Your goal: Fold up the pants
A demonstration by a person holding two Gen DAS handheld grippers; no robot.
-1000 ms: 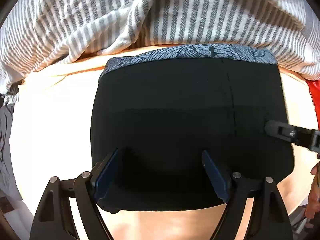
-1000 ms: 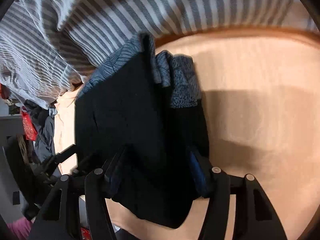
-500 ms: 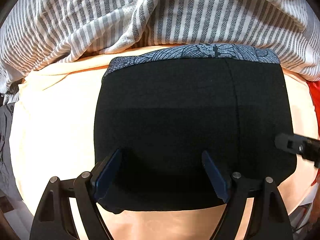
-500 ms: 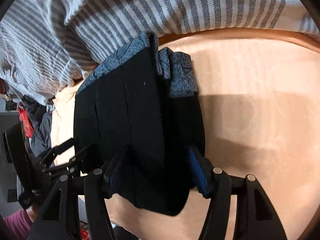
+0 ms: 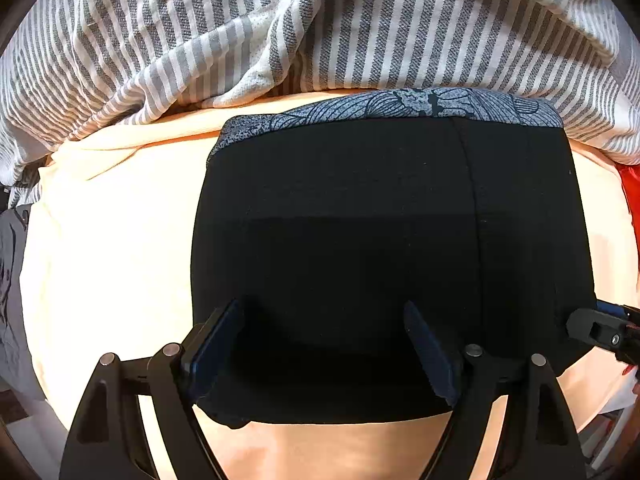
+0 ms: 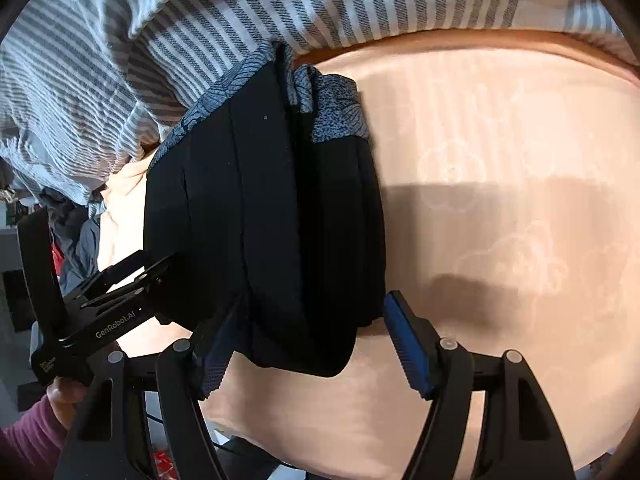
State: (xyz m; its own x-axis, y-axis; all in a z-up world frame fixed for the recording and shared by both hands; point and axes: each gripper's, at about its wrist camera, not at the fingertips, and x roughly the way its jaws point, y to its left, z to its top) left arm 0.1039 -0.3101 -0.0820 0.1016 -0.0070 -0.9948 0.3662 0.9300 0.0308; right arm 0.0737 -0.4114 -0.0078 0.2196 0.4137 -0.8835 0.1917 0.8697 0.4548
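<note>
1. Two of my tools show in the left wrist view. My left gripper (image 5: 324, 344) points straight down over the folded black fabric pants (image 5: 360, 248). Its jaws stand wide apart, one blue pad to each side, and pinch nothing. The pants lie flat as a squarish bundle on the peach-coloured sheet (image 5: 112, 248). Their blue-grey patterned waistband (image 5: 400, 106) runs along the far edge, just under the grey-and-white striped cloth (image 5: 280, 28) heaped behind. The tip of my right gripper (image 5: 600, 330) shows at the right edge of the picture, by the bundle's near right corner.

2. One view from the right wrist shows the same pants (image 6: 272, 208) from the side, stacked in several layers with the waistband (image 6: 336, 112) at the far end. My right gripper (image 6: 312, 328) has just been opening its jaws. They now stand apart around the near end of the bundle. The right blue pad sits clear of the fabric. The left one lies against the fold, so I cannot tell whether it touches. My left gripper (image 6: 132, 276) rests at the bundle's left side. The sheet (image 6: 500, 200) lies bare to the right, and the striped cloth (image 6: 240, 8) crosses the top.
</note>
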